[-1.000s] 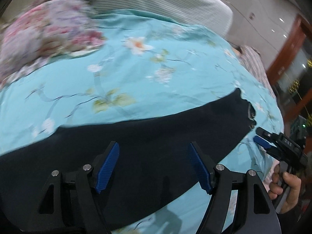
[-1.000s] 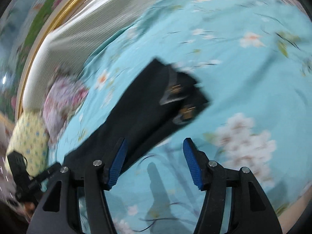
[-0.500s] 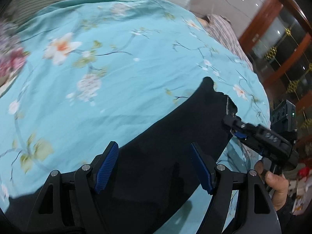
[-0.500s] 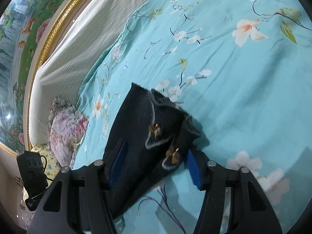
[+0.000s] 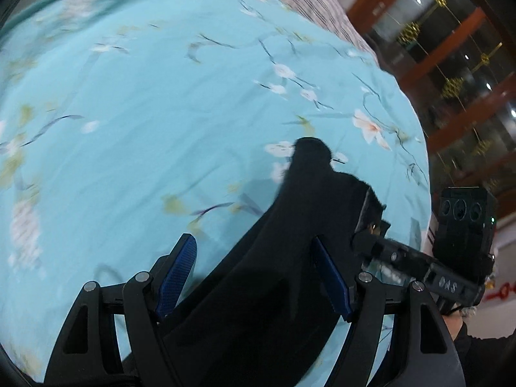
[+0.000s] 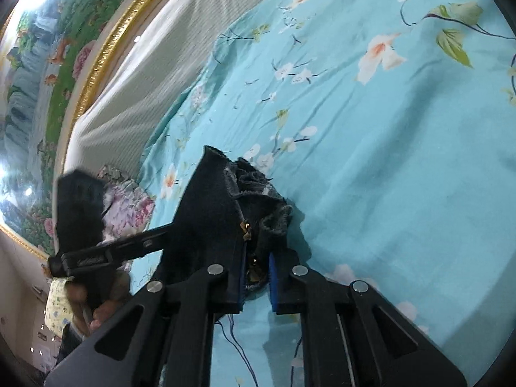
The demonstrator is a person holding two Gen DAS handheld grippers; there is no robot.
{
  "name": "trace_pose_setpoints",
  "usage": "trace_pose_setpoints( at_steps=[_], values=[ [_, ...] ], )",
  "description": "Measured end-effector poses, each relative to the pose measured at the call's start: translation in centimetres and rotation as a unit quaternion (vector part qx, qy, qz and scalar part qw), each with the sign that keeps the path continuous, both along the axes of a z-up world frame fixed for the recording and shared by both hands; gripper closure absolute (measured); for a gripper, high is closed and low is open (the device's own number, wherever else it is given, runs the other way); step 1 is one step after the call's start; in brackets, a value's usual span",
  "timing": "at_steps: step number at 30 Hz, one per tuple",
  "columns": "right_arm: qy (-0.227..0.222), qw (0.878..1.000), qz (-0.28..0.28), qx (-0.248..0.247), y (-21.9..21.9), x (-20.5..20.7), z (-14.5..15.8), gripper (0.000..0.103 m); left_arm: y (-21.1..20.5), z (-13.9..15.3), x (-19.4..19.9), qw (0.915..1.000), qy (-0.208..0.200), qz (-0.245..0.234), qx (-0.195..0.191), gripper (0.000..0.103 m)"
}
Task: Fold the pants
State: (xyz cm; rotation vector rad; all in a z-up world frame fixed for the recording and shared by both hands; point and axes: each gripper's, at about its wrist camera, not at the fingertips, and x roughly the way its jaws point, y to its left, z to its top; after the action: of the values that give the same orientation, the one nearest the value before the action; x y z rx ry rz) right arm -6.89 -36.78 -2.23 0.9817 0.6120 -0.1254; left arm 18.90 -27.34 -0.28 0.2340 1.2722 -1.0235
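Dark navy pants [image 5: 283, 258] lie stretched on a turquoise floral bedspread [image 5: 145, 113]. In the left wrist view my left gripper [image 5: 254, 280] is open, its blue pads astride the pants fabric, which passes between them. In the right wrist view my right gripper [image 6: 256, 277] is shut on the waistband end of the pants [image 6: 219, 213], near the brass button and zip, and that end is bunched up off the bed. The right gripper also shows at the right of the left wrist view [image 5: 371, 242], and the left gripper shows at the left of the right wrist view [image 6: 106, 254].
A white striped headboard [image 6: 154, 74] and a gold-framed painting [image 6: 48, 64] stand behind the bed. A floral pillow [image 6: 129, 206] lies near the headboard. A striped cloth [image 5: 319, 9] lies at the bed's far edge, and wooden glass doors [image 5: 451, 64] stand beyond.
My right gripper has closed on the waistband and the end has bunched up. My left gripper has moved along the pants toward the right gripper, still open.
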Motion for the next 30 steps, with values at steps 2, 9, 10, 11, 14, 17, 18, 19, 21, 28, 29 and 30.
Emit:
trace_pose_setpoints(
  at_steps=[2, 9, 10, 11, 14, 17, 18, 19, 21, 28, 29, 30],
  values=[
    [-0.006, 1.0, 0.007, 0.004, -0.1, 0.0, -0.1, 0.091, -0.9, -0.5, 0.4, 0.9999, 0.009, -0.008, -0.005, 0.03],
    [-0.018, 1.0, 0.022, 0.007, -0.1, -0.1, -0.1, 0.091, -1.6, -0.7, 1.2, 0.9966, 0.057, -0.025, -0.053, 0.085],
    [-0.02, 0.999, 0.026, 0.007, -0.2, -0.1, -0.2, 0.091, -1.5, -0.5, 0.8, 0.9968, 0.049, -0.029, -0.056, 0.086],
    [-0.021, 0.999, 0.026, 0.006, -0.1, -0.1, -0.1, 0.091, -1.4, -0.2, 0.5, 0.9968, 0.04, -0.032, -0.061, 0.089],
    [-0.03, 0.999, 0.031, 0.005, 0.2, -0.1, 0.4, 0.091, -0.3, 1.0, -0.1, 0.9954, 0.035, -0.027, -0.084, 0.092],
    [-0.055, 0.997, 0.048, 0.003, 0.7, -0.1, 1.9, 0.091, 1.5, 3.0, -0.5, 0.993, 0.032, -0.011, -0.113, 0.092],
    [-0.064, 0.996, 0.054, 0.004, 1.0, -0.1, 2.4, 0.091, 2.4, 3.7, -0.6, 0.9918, 0.034, -0.003, -0.123, 0.092],
    [-0.074, 0.995, 0.063, 0.004, 1.3, -0.1, 3.0, 0.091, 3.2, 4.4, -0.7, 0.9907, 0.033, 0.003, -0.132, 0.092],
    [-0.093, 0.992, 0.081, 0.0, 2.1, 0.0, 4.4, 0.091, 5.1, 5.9, -1.3, 0.9879, 0.025, 0.013, -0.152, 0.092],
    [-0.145, 0.973, 0.18, -0.005, 6.8, 0.9, 8.3, 0.091, 11.9, 9.4, -3.7, 0.9805, -0.005, 0.043, -0.192, 0.092],
    [-0.146, 0.971, 0.191, -0.006, 7.6, 1.1, 8.5, 0.091, 12.6, 9.6, -4.0, 0.9802, -0.01, 0.047, -0.192, 0.092],
    [-0.147, 0.968, 0.203, -0.009, 8.6, 1.4, 8.7, 0.091, 13.9, 9.9, -4.4, 0.9797, -0.015, 0.052, -0.193, 0.092]
  ],
)
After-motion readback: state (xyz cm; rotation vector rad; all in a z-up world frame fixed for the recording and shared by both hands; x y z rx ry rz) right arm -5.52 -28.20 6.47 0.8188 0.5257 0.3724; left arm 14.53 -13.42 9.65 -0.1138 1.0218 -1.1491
